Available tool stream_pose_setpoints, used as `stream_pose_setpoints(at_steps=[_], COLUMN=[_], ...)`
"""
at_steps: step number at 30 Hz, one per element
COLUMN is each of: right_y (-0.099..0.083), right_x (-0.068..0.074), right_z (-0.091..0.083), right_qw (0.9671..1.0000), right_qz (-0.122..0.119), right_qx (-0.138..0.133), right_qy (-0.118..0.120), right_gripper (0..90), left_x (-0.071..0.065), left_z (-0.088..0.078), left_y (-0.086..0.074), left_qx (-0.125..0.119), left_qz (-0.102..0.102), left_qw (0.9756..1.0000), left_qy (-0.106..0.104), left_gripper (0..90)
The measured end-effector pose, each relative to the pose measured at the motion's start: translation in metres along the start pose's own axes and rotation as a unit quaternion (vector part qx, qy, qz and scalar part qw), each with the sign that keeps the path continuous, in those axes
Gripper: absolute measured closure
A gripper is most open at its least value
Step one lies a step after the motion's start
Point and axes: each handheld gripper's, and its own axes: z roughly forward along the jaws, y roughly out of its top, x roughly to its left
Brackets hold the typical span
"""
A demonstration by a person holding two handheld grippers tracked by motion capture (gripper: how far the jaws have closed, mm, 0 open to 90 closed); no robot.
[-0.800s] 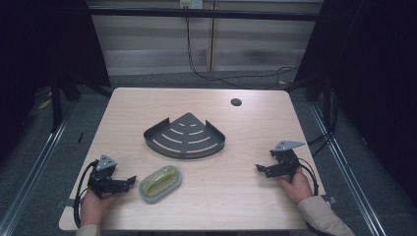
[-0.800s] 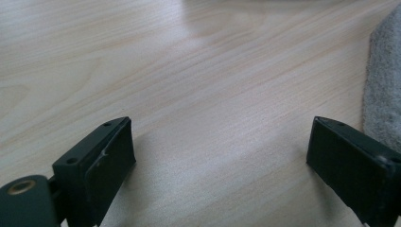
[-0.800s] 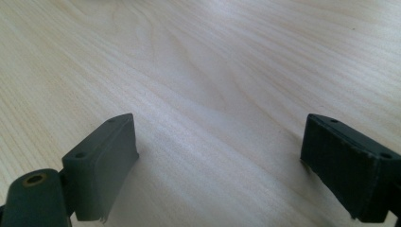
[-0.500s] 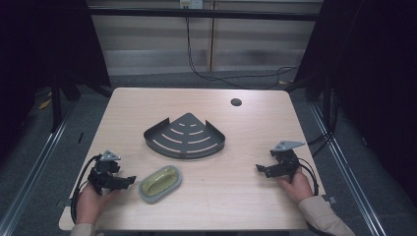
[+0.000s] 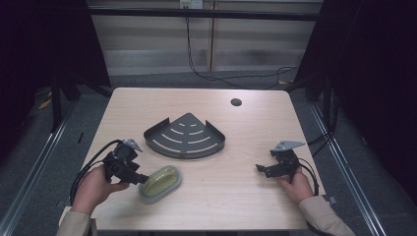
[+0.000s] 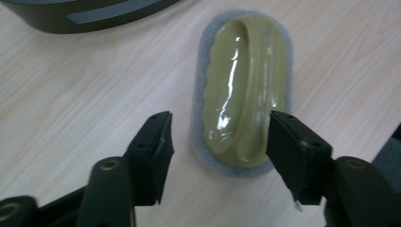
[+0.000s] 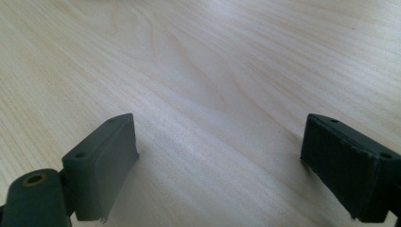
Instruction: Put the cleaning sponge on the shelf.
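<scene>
High view, left to right: your left hand (image 5: 96,187) holds the left gripper (image 5: 140,179) at the near left of the table (image 5: 255,132), its tips at the near end of the scrubber (image 5: 161,183). The scrubber lies flat on the wood, an olive handle on a grey pad, just in front of the rack (image 5: 185,136). The rack, a dark quarter-round shelf with curved slots, sits at table centre. A small dark hole (image 5: 236,102) marks the far side of the tabletop. Your right hand (image 5: 296,184) holds the right gripper (image 5: 259,169) at the near right, well apart from the rack and scrubber.

Left gripper view: the left gripper (image 6: 220,137) has its jaws spread wide, one on each side of the scrubber's (image 6: 246,85) near end. Whether either pad touches it cannot be told. The rack's (image 6: 85,14) edge shows at the upper left.

Right gripper view: the right gripper (image 7: 220,151) has its jaws fully apart, with bare table (image 7: 213,71) between them.
</scene>
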Motion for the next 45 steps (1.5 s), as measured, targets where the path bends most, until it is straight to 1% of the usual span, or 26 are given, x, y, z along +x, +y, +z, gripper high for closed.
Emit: stream_pose_setpoints(at_steps=[1, 2, 3, 5, 7, 8, 10, 11, 13, 14, 17, 23, 26, 27, 29, 30, 31, 32, 33, 34, 35, 37, 38, 39, 42, 45], right_y=[0.0, 0.0, 0.0, 0.0, 0.0, 0.0, 0.0, 0.0, 0.0, 0.0, 0.0, 0.0, 0.0, 0.0, 0.0, 0.0, 0.0, 0.0, 0.0, 0.0, 0.0, 0.0, 0.0, 0.0, 0.0, 0.0], right_x=[0.0, 0.0, 0.0, 0.0, 0.0, 0.0, 0.0, 0.0, 0.0, 0.0, 0.0, 0.0, 0.0, 0.0, 0.0, 0.0, 0.0, 0.0, 0.0, 0.0, 0.0, 0.0, 0.0, 0.0, 0.0, 0.0], right_z=[0.0, 0.0, 0.0, 0.0, 0.0, 0.0, 0.0, 0.0, 0.0, 0.0, 0.0, 0.0, 0.0, 0.0, 0.0, 0.0, 0.0, 0.0, 0.0, 0.0, 0.0, 0.0, 0.0, 0.0, 0.0, 0.0], right_qw=[1.0, 1.0, 1.0, 1.0, 1.0, 1.0, 1.0, 1.0, 1.0, 1.0, 1.0, 1.0, 1.0, 1.0, 1.0, 1.0, 1.0, 1.0, 1.0, 1.0, 1.0, 1.0, 1.0, 1.0, 1.0, 1.0], right_qz=[0.0, 0.0, 0.0, 0.0, 0.0, 0.0, -0.001, 0.0, 0.0, 0.0, 0.0, 0.0, 0.0, 0.0, 0.0, 0.0, 0.0, 0.0, 0.0, 0.0, 0.0, 0.0, 0.0, 0.0, 0.001, 0.0], right_qx=[0.0, 0.0, 0.0, 0.0, 0.0, 0.0, 0.0, 0.0, 0.0, 0.0, 0.0, 0.0, 0.0, 0.0, 0.0, 0.0, 0.0, 0.0, 0.0, 0.0, 0.0, 0.0, 0.0, 0.0, 0.0, 0.0], right_qy=[0.0, 0.0, 0.0, 0.0, 0.0, 0.0, 0.0, 0.0, 0.0, 0.0, 0.0, 0.0, 0.0, 0.0, 0.0, 0.0, 0.0, 0.0, 0.0, 0.0, 0.0, -0.001, -0.001, -0.001, -0.001, -0.001], right_gripper=[10.9, 10.9, 10.9, 10.9, 10.9, 10.9, 10.9, 10.9, 10.9, 10.9, 10.9, 10.9, 10.9, 10.9, 10.9, 10.9, 10.9, 10.9, 10.9, 10.9, 10.9, 10.9, 10.9, 10.9, 10.9, 10.9], left_x=[-0.001, -0.003, -0.004, -0.007, -0.01, -0.01, -0.013, -0.015, -0.017, -0.02, -0.024, -0.027, -0.026, -0.026, -0.027, -0.027, -0.027, -0.027, -0.027, -0.028, -0.028, -0.028, -0.028, -0.027, -0.024, -0.021], left_z=[0.001, 0.002, 0.003, 0.004, 0.009, 0.009, 0.014, 0.016, 0.018, 0.021, 0.026, 0.031, 0.033, 0.035, 0.036, 0.037, 0.037, 0.037, 0.036, 0.036, 0.035, 0.032, 0.03, 0.028, 0.021, 0.012], left_y=[0.002, 0.004, 0.006, 0.008, 0.013, 0.013, 0.018, 0.019, 0.022, 0.026, 0.033, 0.044, 0.047, 0.05, 0.051, 0.053, 0.054, 0.055, 0.056, 0.057, 0.058, 0.06, 0.06, 0.062, 0.064, 0.067], left_qx=[0.004, 0.01, 0.017, 0.021, 0.037, 0.037, 0.05, 0.058, 0.062, 0.072, 0.09, 0.108, 0.115, 0.121, 0.123, 0.13, 0.133, 0.139, 0.148, 0.143, 0.142, 0.142, 0.143, 0.145, 0.14, 0.138], left_qz=[0.003, -0.002, 0.0, 0.004, 0.012, 0.012, 0.023, 0.024, 0.029, 0.042, 0.049, 0.062, 0.064, 0.064, 0.061, 0.06, 0.056, 0.055, 0.063, 0.057, 0.055, 0.059, 0.054, 0.056, 0.044, 0.038], left_qw=[1.0, 0.9999, 0.9998, 0.9997, 0.9991, 0.9991, 0.9983, 0.9978, 0.9974, 0.9964, 0.9946, 0.9921, 0.9913, 0.9905, 0.9904, 0.9896, 0.9896, 0.9887, 0.9869, 0.9881, 0.9883, 0.9881, 0.9882, 0.9879, 0.9891, 0.9897], left_qy=[-0.001, -0.006, -0.007, -0.01, -0.018, -0.018, -0.021, -0.021, -0.021, -0.019, -0.013, -0.012, -0.008, -0.011, -0.007, -0.008, -0.005, -0.005, -0.002, 0.0, -0.001, -0.002, -0.001, 0.0, -0.006, -0.003], left_gripper=[45.0, 46.5, 47.0, 47.4, 49.4, 50.1, 52.9, 53.4, 54.3, 57.4, 59.7, 65.4, 66.7, 68.1, 69.9, 70.5, 70.7, 71.1, 71.2, 71.3, 71.4, 71.5, 71.5, 71.5, 71.6, 71.6])
